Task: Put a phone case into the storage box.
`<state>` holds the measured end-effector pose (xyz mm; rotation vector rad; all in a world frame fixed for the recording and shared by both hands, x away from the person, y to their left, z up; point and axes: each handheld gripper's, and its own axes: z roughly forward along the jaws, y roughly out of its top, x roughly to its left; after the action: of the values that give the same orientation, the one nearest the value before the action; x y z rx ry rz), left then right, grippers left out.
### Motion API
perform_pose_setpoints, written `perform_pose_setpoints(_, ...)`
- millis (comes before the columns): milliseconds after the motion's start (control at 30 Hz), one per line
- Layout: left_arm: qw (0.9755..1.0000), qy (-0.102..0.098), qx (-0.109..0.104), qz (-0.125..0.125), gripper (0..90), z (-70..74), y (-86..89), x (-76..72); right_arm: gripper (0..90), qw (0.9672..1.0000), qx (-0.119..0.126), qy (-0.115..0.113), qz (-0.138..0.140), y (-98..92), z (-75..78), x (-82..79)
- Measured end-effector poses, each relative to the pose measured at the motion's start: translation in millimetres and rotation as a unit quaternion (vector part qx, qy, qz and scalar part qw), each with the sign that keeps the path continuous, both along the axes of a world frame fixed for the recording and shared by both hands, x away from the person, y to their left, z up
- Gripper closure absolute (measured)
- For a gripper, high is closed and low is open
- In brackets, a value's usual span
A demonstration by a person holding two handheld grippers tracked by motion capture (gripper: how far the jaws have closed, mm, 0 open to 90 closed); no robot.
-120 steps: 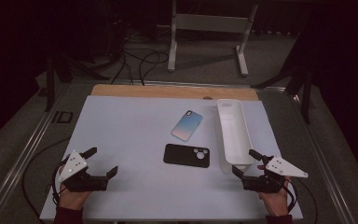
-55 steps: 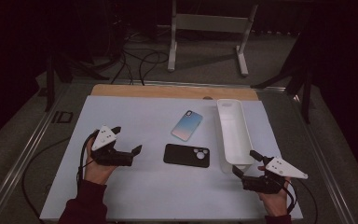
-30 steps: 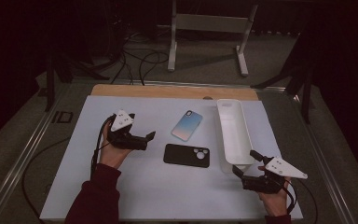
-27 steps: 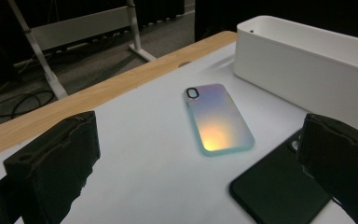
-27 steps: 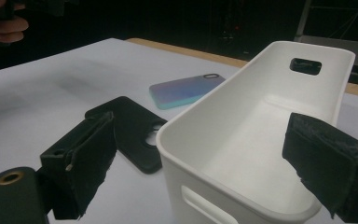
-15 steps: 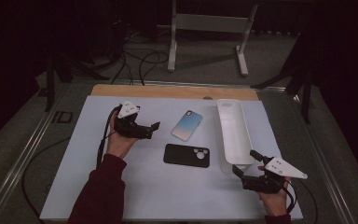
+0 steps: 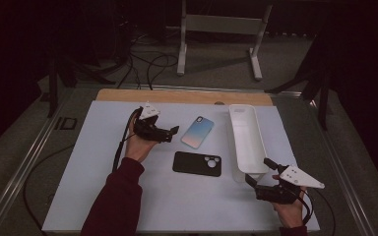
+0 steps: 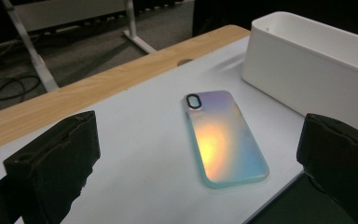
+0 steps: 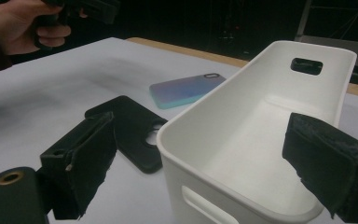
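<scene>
While the left gripper [image 7: 171,132] hangs wide open, we see the iridescent phone case [image 8: 223,137] flat on the mat just ahead, between its jaws. We judge it light, thin, slick — pinch its long edges. Right gripper [image 7: 260,172] open, idle beside the white bin [image 9: 261,140].

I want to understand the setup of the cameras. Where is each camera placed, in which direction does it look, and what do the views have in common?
High view: above the person's side, looking forward and down on the table; both forearms, left gripper, right gripper.
Left gripper view: rides the left gripper, faces the iridescent phone case between its open jaws, white bin beyond.
Right gripper view: rides the right gripper, looks into the white bin, jaws open; the other hand far off.
Shared: all show both cases, including the black case, and the bin.
</scene>
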<state>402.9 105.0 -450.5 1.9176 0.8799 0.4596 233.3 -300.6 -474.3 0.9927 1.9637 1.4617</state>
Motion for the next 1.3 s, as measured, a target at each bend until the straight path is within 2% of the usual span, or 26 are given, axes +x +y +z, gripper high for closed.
perform_pose_setpoints(300, 0.9999, 0.015, 0.002, -0.008, 0.0, -9.0, -17.9, 8.8, 9.5, 1.0000, -0.001, -0.001, 0.002, 0.3, 0.1, -0.1)
perform_pose_setpoints(500, 0.9994, 0.026, 0.003, -0.022, 0.1, -15.2, -32.2, 11.2, 9.5, 1.0000, 0.000, 0.001, 0.002, 0.7, -0.2, 0.1)
perform_pose_setpoints(733, 0.9988, 0.034, 0.007, -0.033, 3.7, -18.9, -44.9, 13.6, 9.5, 1.0000, -0.001, 0.000, 0.002, 0.2, -0.2, 0.2)
perform_pose_setpoints(900, 0.9986, 0.042, 0.011, -0.029, 5.3, -23.1, -55.0, 17.1, 9.5, 1.0000, -0.001, 0.001, 0.003, 0.8, -0.4, 0.3)
perform_pose_setpoints(1000, 0.9982, 0.049, 0.021, -0.028, 5.4, -27.3, -61.8, 18.6, 9.5, 1.0000, -0.002, 0.000, 0.003, 0.3, -0.3, 0.3)
perform_pose_setpoints(1167, 0.9972, 0.062, 0.036, -0.022, 2.3, -35.1, -71.5, 22.3, 9.5, 1.0000, -0.002, 0.001, 0.001, -0.1, -0.3, 0.2)
perform_pose_setpoints(1300, 0.9966, 0.071, 0.038, -0.018, 0.0, -41.6, -74.9, 24.7, 9.5, 1.0000, 0.000, -0.001, 0.001, -0.6, 0.1, 0.2)
